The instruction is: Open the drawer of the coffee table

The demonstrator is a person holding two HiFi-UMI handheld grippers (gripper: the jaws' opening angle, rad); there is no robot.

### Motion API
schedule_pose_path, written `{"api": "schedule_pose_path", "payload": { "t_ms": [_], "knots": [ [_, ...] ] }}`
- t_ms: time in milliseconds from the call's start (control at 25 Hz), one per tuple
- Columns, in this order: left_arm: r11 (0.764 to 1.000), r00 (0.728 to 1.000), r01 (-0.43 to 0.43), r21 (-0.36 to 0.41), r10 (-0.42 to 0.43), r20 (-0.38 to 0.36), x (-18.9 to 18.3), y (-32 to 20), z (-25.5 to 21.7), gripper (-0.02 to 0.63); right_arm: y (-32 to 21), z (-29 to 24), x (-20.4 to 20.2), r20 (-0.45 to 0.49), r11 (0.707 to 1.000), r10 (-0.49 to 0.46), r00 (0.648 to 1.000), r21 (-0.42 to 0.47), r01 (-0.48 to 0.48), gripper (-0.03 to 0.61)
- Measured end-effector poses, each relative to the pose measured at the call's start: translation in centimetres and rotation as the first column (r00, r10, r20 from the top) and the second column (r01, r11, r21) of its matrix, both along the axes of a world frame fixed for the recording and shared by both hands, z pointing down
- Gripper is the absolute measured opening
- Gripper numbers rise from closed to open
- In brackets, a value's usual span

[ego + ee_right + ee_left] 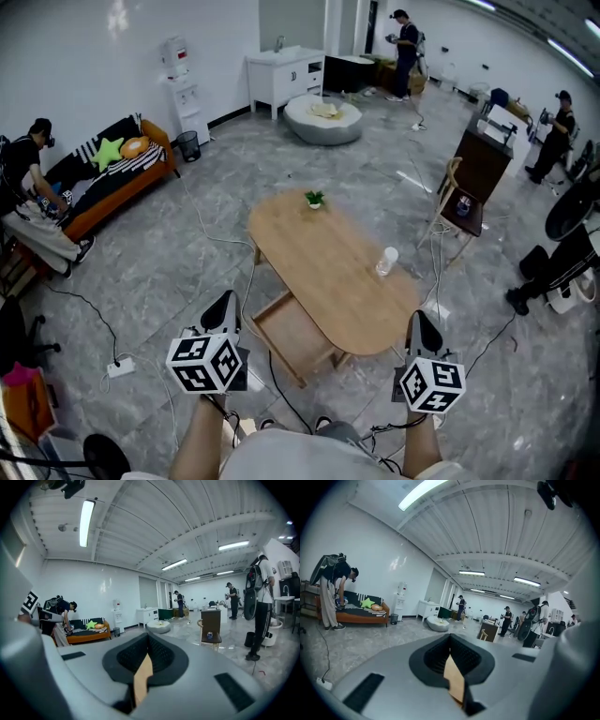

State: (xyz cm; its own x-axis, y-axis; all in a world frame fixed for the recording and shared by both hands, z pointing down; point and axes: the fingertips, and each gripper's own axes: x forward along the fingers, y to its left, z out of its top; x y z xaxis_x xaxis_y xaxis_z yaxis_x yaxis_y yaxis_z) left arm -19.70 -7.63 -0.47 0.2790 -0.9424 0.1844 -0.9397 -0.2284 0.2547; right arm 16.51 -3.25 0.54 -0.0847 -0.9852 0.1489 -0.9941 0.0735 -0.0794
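Note:
The oval wooden coffee table (328, 272) stands in front of me in the head view. Its drawer (292, 337) sticks out from under the near left side, pulled open, with nothing visible in it. My left gripper (223, 307) hovers just left of the drawer, and my right gripper (422, 324) hovers by the table's near right end. Both are raised, roughly level and touch nothing. In the left gripper view the left gripper (450, 641) has its jaws together with nothing between them. The right gripper (149, 644) in its own view looks the same.
A small potted plant (314, 199) and a clear cup (386, 262) stand on the table. Cables and a power strip (120, 367) lie on the floor to the left. A chair (461, 204) stands at the right, an orange sofa (117, 178) at the far left. Several people are about.

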Motion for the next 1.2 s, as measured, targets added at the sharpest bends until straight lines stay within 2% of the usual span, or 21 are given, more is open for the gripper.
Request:
{"api": "schedule_pose_path", "payload": {
  "t_ms": [360, 520, 1200],
  "knots": [
    [1.0, 1.0, -0.006, -0.006, 0.005, -0.01, 1.3, 0.6, 0.1, -0.006, 0.0, 0.1, -0.2, 0.006, 1.0, -0.017, 1.0, -0.026, 0.018, 0.0],
    [1.0, 1.0, 0.0, -0.009, 0.0, -0.013, 1.4, 0.8, 0.2, -0.006, 0.1, -0.1, -0.4, -0.054, 0.999, -0.031, 0.998, -0.025, 0.03, -0.002],
    [1.0, 1.0, -0.023, -0.015, 0.023, -0.01, 1.1, 0.8, 0.5, -0.006, 0.1, -0.3, -0.6, -0.041, 0.999, -0.006, 0.999, -0.031, 0.004, -0.001]
  ]
}}
